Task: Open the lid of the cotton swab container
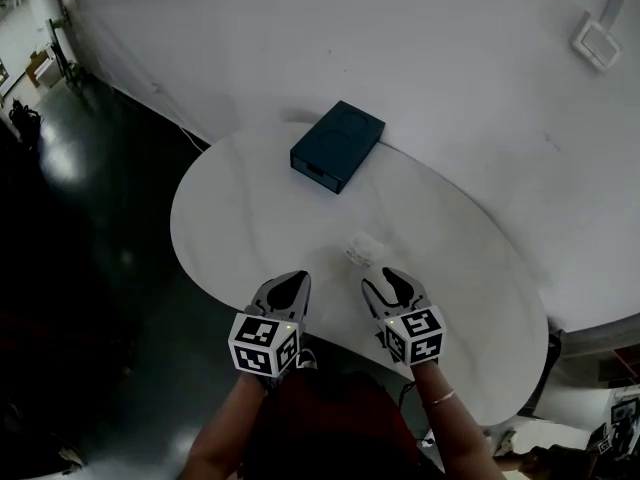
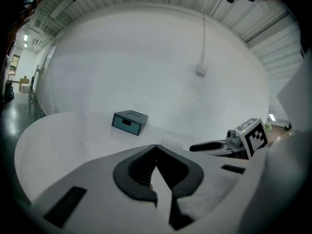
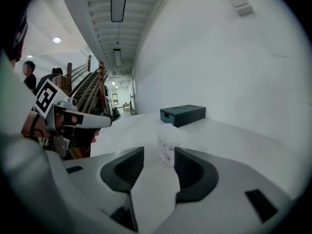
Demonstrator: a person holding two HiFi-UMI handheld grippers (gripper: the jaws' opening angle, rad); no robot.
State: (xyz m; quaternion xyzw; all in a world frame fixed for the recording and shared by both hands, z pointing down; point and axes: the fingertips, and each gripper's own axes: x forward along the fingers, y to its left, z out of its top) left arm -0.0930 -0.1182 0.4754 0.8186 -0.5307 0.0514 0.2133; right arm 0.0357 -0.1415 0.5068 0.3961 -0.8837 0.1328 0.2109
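Our right gripper (image 1: 386,279) has its jaws apart with nothing pressed between them. The small container (image 3: 167,149) stands on the table (image 1: 240,218) just ahead of them, and its lid looks on. Our left gripper (image 2: 156,146) is closed and empty. We think it best to grip the body low and leave the lid free.

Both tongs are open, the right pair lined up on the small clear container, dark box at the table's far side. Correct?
No: the left tongs are shut, tips together, as the left gripper view shows. The right tongs are open, lined up on the clear container, with the dark box at the far side of the table.
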